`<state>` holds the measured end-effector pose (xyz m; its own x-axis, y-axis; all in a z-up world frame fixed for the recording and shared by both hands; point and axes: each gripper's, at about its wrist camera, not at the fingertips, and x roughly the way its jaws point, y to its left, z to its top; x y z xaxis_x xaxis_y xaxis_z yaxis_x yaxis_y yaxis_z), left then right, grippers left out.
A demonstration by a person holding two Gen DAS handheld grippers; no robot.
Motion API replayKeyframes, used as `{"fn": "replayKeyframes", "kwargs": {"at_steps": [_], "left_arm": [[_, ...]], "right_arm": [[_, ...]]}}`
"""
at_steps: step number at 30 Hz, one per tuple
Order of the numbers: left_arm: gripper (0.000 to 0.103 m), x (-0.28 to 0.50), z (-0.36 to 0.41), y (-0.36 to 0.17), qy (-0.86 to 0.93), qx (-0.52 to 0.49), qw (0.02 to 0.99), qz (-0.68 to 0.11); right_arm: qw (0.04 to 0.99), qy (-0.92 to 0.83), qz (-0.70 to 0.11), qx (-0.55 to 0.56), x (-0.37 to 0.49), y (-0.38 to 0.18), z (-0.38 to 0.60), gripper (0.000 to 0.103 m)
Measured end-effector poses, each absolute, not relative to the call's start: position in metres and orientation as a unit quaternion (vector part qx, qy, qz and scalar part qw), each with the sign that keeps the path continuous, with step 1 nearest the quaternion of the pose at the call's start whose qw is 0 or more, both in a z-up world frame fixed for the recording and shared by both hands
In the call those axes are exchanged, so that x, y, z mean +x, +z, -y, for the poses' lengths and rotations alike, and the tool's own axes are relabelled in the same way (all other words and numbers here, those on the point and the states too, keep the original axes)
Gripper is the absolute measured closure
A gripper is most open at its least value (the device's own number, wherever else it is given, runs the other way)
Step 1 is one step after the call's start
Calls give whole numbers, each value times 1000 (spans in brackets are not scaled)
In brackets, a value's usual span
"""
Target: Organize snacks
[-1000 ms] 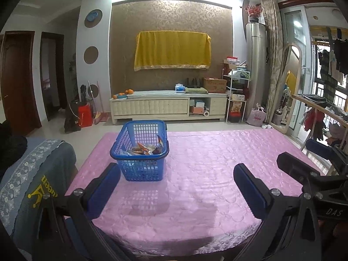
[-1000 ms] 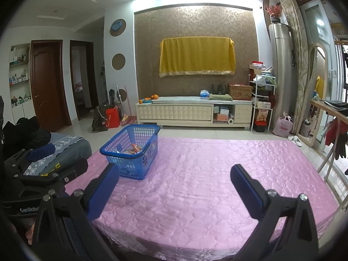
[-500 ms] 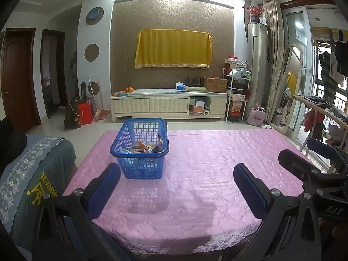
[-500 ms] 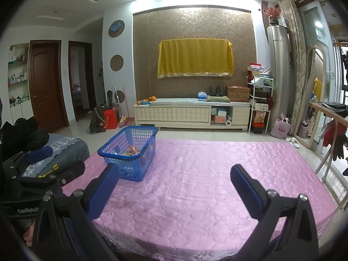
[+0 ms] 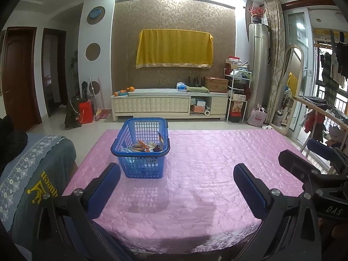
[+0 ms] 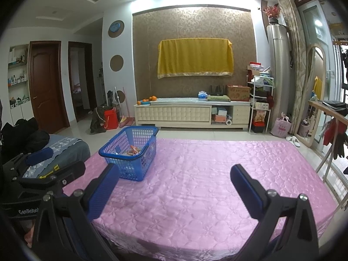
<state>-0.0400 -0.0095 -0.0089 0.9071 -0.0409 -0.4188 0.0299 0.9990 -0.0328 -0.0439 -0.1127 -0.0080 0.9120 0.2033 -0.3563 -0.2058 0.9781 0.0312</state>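
left tool (image 5: 176,173): jaws wide apart, empty | right tool (image 6: 174,174): jaws wide apart, empty | blue plastic mesh basket (image 5: 141,149): holds snack packets (image 5: 146,146), far left on pink quilted tabletop (image 5: 206,174)

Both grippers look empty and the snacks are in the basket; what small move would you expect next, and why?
Probably none beyond drawing back: the snack packets already lie in the blue plastic basket, no loose packet shows on the pink quilted tablecloth, and the left gripper and right gripper are open and empty.
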Motion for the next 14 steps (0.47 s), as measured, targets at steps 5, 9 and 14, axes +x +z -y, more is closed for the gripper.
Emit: {"fn": "replayKeyframes", "kwargs": {"at_steps": [5,9,14], "left_arm": [[0,-40,9,-10,-15,-10,977,-213],[0,-40,9,-10,-16,-12,977,-214],[0,-39,9,-11,-17,-13,976,-219]], "right_arm": [[977,100,-188,-4,-43,-10,114,0],[977,101,-189,-3,-42,-10,114,0],[977,99,-189,-4,-42,-10,114,0]]}}
